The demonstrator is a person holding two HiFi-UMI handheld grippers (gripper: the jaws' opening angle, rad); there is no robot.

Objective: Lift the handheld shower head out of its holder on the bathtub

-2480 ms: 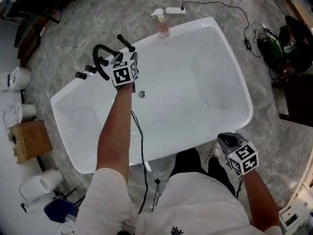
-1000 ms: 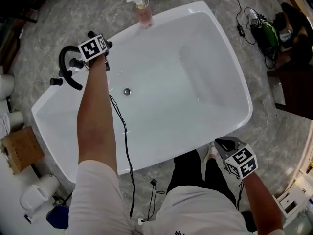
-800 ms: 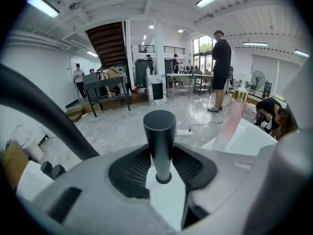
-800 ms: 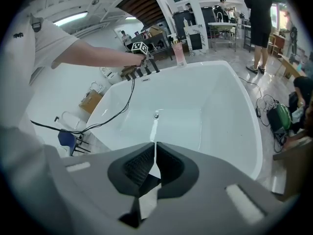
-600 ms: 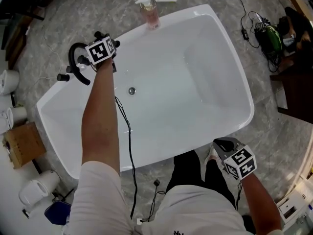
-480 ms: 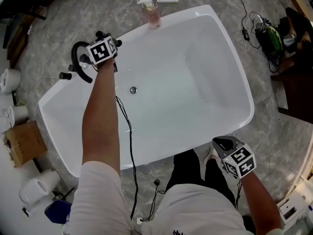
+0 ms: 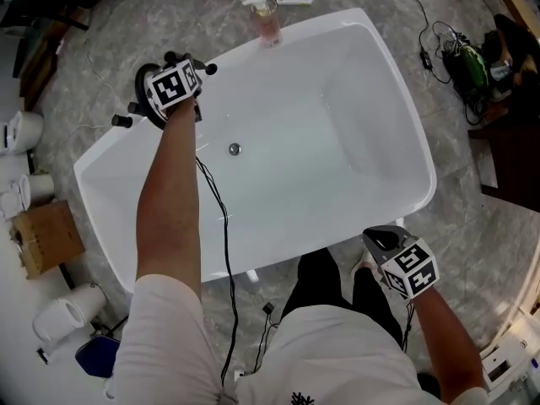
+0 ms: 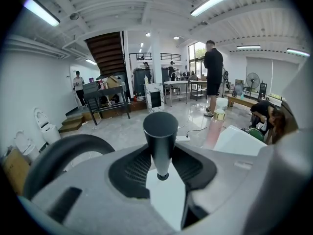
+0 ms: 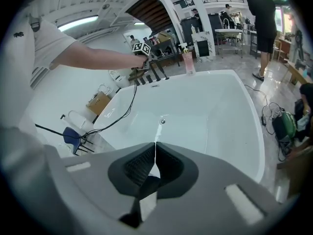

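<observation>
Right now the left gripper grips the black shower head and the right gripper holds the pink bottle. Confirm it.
Wrong: the right gripper holds nothing; the right gripper view shows its jaws together and empty, the pink bottle standing on the bathtub rim. The left gripper does grip the black shower head.

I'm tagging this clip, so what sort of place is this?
Probably a workshop or test hall, not a home bathroom: the tub stands free on an open floor, loose toilets sit beside it, and work tables and a staircase fill the background.
</observation>
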